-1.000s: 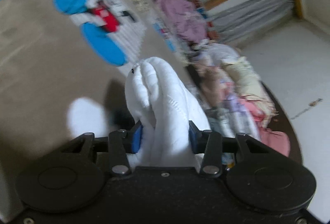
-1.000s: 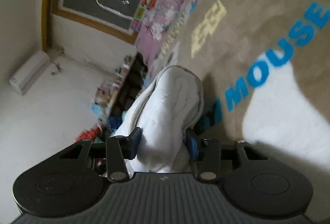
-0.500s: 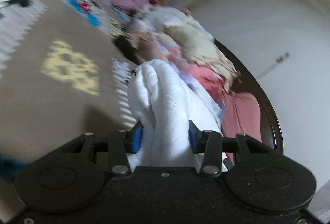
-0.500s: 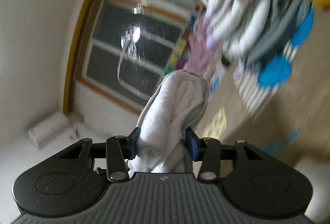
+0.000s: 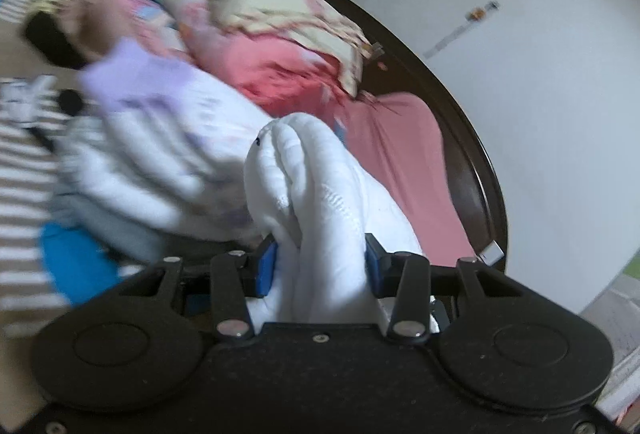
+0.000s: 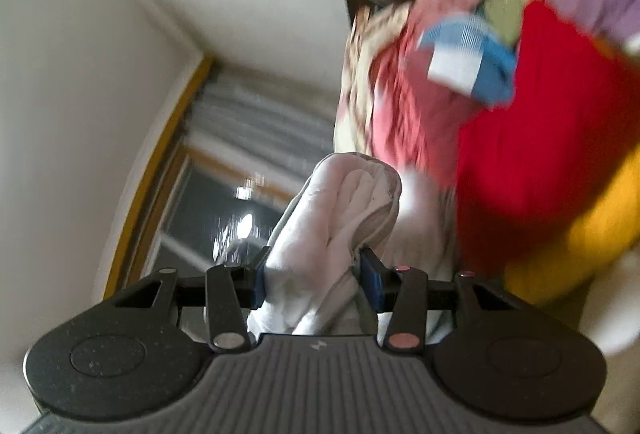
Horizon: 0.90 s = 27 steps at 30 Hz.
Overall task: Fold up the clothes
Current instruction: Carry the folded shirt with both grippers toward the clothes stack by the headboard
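While both claws are gripping bunched white cloth, the left claw is clamping its blue pads against a thick roll of the white garment, which is bulging up and forward out of the jaws. Its lower part is disappearing behind the claw body, so how much is hanging below is anyone's guess. Beyond it, a heap of clothes is smearing into blur: lilac, pale white, pink and cream pieces are lying on a bed with a dark curved bed frame, and a striped cover with a blue patch is showing at the left edge. Individual garments are hard to separate.

Over on the other side, the right claw is pinching a folded wad of the same white garment between its pads, jaws partly closed around it. Behind it, red, yellow, pink and blue cloth is streaking past, too blurred to name. A window with a yellow frame is tilting across the view, with glare spots on the dark glass.
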Available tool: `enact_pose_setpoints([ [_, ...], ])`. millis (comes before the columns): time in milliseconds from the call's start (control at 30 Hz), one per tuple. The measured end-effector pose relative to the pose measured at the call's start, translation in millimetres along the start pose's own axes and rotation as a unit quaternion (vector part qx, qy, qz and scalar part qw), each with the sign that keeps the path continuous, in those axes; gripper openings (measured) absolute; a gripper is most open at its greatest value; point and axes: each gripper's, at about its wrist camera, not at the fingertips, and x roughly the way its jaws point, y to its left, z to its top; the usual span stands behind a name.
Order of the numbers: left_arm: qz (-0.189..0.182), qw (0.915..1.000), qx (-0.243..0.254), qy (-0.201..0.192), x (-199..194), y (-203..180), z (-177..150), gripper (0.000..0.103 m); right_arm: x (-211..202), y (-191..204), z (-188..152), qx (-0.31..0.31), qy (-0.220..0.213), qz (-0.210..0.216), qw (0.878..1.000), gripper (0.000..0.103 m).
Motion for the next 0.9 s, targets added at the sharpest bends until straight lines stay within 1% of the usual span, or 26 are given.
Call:
enact_pose_setpoints([
  [133,-0.025,0.999,0.02,0.032,56.1,-21.1,3.5,0.042,-9.8,-15.2,36.7,-0.012,-0.054,-0.017,0.998,0.047],
  [233,-0.032,0.9978,0.03,0.05,94.1,-30.9,3.1,0.042,-12.9,-27.0,60.8,-0.03,-0.082,-0.045,0.995,0.047],
  [267,-0.027,0.9975,0.034,0.055,105.3,-31.7,1.4,0.042,-13.4,-31.6,66.5,-0.033,-0.089,-0.053,0.994,0.047],
  [333,-0.009,0.9968,0.043,0.066,125.8,-30.2,-3.8,0.042,-14.3,-40.9,78.0,-0.04,-0.104,-0.069,0.991,0.047],
  [400,0.009,0.9956,0.053,0.077,146.2,-28.7,-9.1,0.042,-11.7,-56.6,80.4,-0.04,-0.104,-0.109,0.988,0.047],
  [433,0.036,0.9932,0.069,0.086,155.9,-28.0,-14.9,0.043,-10.1,-64.8,81.1,-0.04,-0.102,-0.13,0.985,0.047],
  [467,0.077,0.9877,0.094,0.098,165.2,-27.4,-23.0,0.043,-8.6,-73.1,81.8,-0.039,-0.101,-0.151,0.983,0.047],
  [500,0.097,0.9837,0.113,0.101,170.0,-27.5,-29.5,0.047,-5.0,-83.6,79.8,-0.038,-0.095,-0.165,0.981,0.045],
  [533,0.101,0.982,0.127,0.097,171.5,-28.0,-34.8,0.05,-2.7,-89.9,78.9,-0.036,-0.095,-0.171,0.98,0.045],
  [600,0.105,0.9825,0.12,0.097,172.8,-27.8,-36.0,0.051,1.2,-89.6,80.9,-0.048,-0.095,-0.177,0.978,0.046],
  [700,0.101,0.9836,0.11,0.102,169.0,-29.1,-33.1,0.054,4.1,-88.5,83.0,-0.059,-0.097,-0.182,0.977,0.049],
  [767,0.097,0.9841,0.105,0.105,165.9,-30.2,-31.0,0.06,-0.3,-86.9,82.2,-0.056,-0.109,-0.177,0.977,0.056],
  [800,0.095,0.9845,0.104,0.105,163.3,-31.1,-30.1,0.065,-2.6,-84.7,82.4,-0.061,-0.118,-0.177,0.975,0.061],
  [833,0.093,0.9847,0.106,0.103,160.0,-32.8,-29.8,0.068,-3.5,-82.6,83.3,-0.066,-0.129,-0.178,0.973,0.063],
  [900,0.095,0.984,0.116,0.096,153.2,-38.6,-30.0,0.07,-16.8,-73.0,81.7,-0.079,-0.139,-0.175,0.972,0.066],
])
